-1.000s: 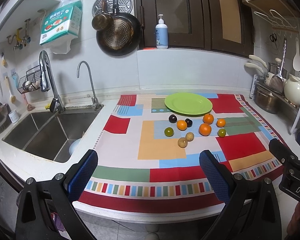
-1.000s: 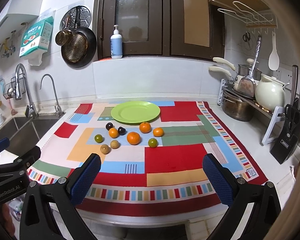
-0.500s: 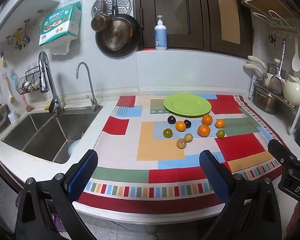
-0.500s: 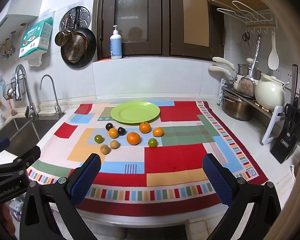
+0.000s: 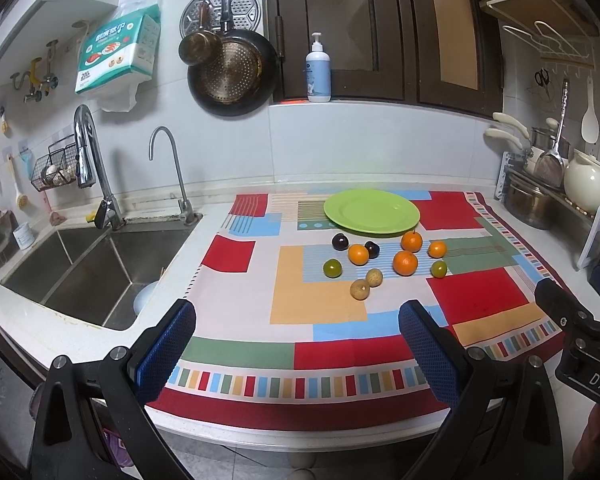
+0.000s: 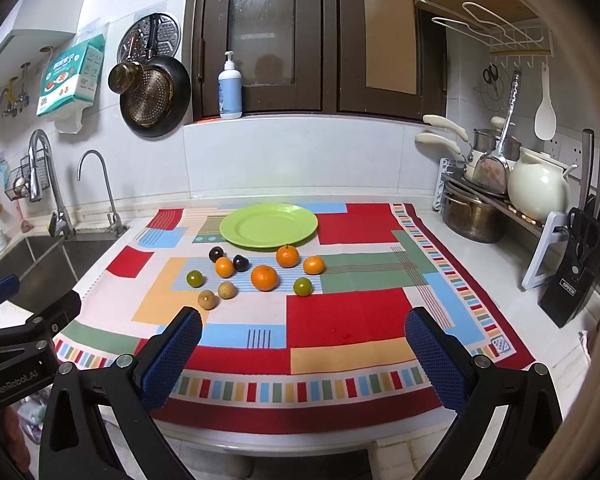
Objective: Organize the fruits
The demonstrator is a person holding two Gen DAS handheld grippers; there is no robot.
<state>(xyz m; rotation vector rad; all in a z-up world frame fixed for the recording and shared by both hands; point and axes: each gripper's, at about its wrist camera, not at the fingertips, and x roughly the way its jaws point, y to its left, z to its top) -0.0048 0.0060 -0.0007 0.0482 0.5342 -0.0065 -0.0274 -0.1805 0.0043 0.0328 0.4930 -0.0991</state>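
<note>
An empty green plate (image 5: 371, 211) (image 6: 269, 225) sits at the back of a colourful patchwork cloth (image 5: 320, 308) (image 6: 340, 312). In front of it lie several small fruits: oranges such as the largest one (image 5: 405, 263) (image 6: 264, 277), two dark plums (image 5: 340, 241) (image 6: 216, 254), two green fruits (image 5: 332, 268) (image 6: 194, 278) and two tan longans (image 5: 359, 290) (image 6: 207, 299). My left gripper (image 5: 298, 338) and right gripper (image 6: 302, 342) are both open and empty, at the counter's front edge, well short of the fruit.
A steel sink (image 5: 88, 268) with two taps lies left of the cloth. A rack with pots and a white kettle (image 6: 538, 190) stands at the right, with a knife block (image 6: 576, 268) in front. A soap bottle (image 6: 230, 88) stands on the back ledge.
Both views have shifted very slightly; the fruit and plate have not moved and both grippers stay open.
</note>
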